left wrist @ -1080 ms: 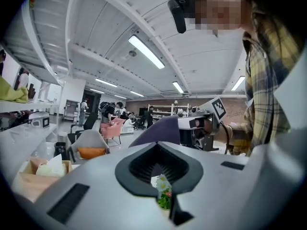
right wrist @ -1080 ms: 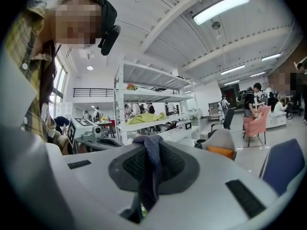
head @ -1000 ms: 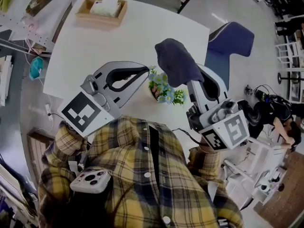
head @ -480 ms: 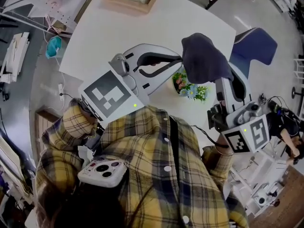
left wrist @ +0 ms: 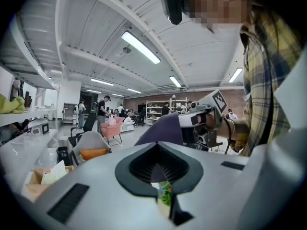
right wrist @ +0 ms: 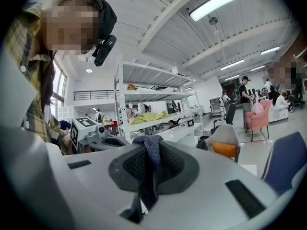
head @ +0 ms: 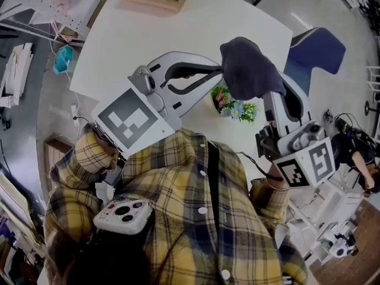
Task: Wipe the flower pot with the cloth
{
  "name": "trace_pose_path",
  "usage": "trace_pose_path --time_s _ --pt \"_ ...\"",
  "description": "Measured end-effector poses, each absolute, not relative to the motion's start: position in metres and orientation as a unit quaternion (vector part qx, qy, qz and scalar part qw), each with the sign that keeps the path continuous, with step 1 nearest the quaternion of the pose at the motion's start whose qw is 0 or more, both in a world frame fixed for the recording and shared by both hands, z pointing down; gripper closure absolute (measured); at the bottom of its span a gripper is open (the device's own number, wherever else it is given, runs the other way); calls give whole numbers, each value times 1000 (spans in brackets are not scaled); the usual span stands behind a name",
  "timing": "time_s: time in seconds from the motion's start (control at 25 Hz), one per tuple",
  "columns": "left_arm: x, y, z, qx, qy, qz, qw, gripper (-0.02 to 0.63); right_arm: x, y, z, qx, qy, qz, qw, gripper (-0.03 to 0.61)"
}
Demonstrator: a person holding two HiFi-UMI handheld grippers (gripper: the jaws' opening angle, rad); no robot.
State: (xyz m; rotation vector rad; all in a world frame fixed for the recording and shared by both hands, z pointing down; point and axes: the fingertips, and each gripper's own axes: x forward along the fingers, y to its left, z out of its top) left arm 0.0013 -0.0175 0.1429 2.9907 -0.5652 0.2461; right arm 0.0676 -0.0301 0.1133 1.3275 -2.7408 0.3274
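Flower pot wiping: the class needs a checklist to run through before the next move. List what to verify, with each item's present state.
1. Cloth pinched in right gripper: ok.
2. Flower pot standing on table: ok.
3. Cloth touching the pot: cannot tell; it hangs close by the flowers.
4. Left gripper steadying the pot: cannot tell; its jaws are together, with flowers showing below them.

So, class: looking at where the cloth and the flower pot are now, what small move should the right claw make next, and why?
Probably lower the right claw slightly, bringing the cloth down against the flower pot. The claw is shut on the cloth, which hangs bunched over the flowers and does not yet seem to touch the pot.
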Motion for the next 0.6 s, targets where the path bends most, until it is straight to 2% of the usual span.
trace_pose_path --time_s 0.6 --pt "2 -22 148 979 -178 86 45 604 64 -35 117 434 -894 106 46 565"
